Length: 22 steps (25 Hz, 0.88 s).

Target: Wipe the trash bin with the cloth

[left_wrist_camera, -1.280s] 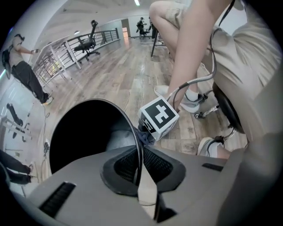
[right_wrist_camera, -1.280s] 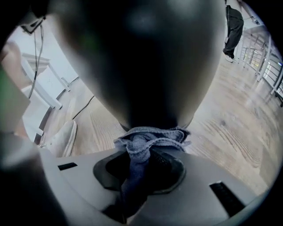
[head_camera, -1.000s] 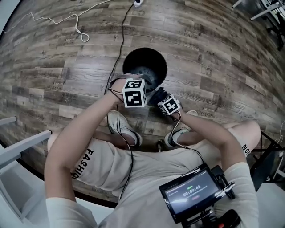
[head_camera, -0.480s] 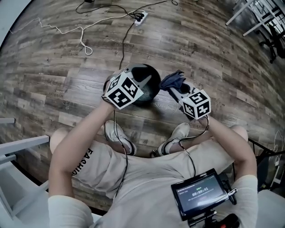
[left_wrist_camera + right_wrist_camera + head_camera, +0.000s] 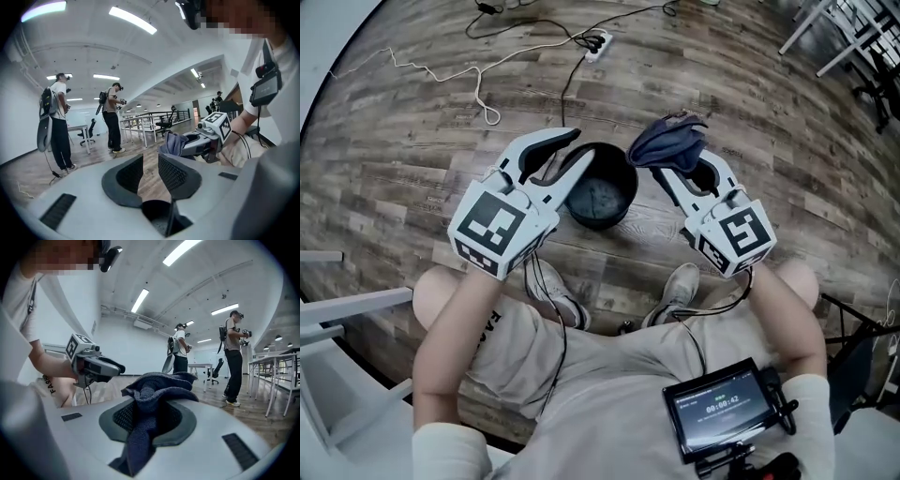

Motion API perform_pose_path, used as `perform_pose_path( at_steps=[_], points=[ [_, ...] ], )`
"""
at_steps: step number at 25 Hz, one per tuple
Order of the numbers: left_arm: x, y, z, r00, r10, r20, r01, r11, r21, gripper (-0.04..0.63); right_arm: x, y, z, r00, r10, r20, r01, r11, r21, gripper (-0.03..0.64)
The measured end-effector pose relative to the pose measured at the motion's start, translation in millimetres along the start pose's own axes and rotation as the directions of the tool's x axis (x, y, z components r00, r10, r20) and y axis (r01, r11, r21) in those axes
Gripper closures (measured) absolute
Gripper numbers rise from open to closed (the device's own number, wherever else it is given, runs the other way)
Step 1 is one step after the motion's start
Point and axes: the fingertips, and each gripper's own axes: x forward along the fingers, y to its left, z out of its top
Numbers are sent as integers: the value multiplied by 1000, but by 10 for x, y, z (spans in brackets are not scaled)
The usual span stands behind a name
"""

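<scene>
Head view showing left gripper (image 5: 583, 147) gaping empty, partly covering black trash bin (image 5: 630, 193) standing on wooden floor (image 5: 412, 187), right gripper (image 5: 682, 165) clamping bunched dark cloth (image 5: 667, 141), power strip (image 5: 598, 40) lying beyond, gripper views alone revealing two people (image 5: 111, 117)

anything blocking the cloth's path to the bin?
Nothing visible. The right gripper grips the cloth, held up beside the bin on the floor. The left gripper, open and empty, crosses only the bin's left rim in the head view.
</scene>
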Motion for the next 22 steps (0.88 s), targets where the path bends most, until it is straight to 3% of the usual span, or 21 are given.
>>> perform_pose_path(
  at_steps=[3, 5, 7, 9, 12, 17, 22],
  points=[
    [-101, 32, -121, 999, 48, 1, -48, 999, -16, 483, 124, 85, 32, 1000, 26, 14, -26, 1000, -7, 535],
    [-150, 75, -270, 997, 73, -9, -74, 991, -110, 483, 216, 129, 7, 999, 39, 8, -39, 999, -22, 535],
    [-154, 94, -296, 998, 66, 10, -62, 967, -246, 483, 290, 140, -28, 999, 47, 13, -46, 998, -30, 536],
    [-102, 115, -254, 997, 62, 43, -46, 953, -301, 483, 350, 100, -98, 999, 35, 15, -34, 999, -34, 537],
    [1, 201, -425, 996, 92, 0, -89, 958, -273, 483, 460, 22, -205, 1000, 22, -1, -22, 999, -32, 535],
    [145, 107, -865, 990, 79, -113, -102, 971, -215, 483, 346, -116, -334, 1000, 5, -24, -7, 998, -56, 535],
    [291, 78, -983, 986, 45, -160, -75, 979, -189, 483, 356, -231, -460, 999, 9, -32, -7, 999, 47, 535]
  ],
)
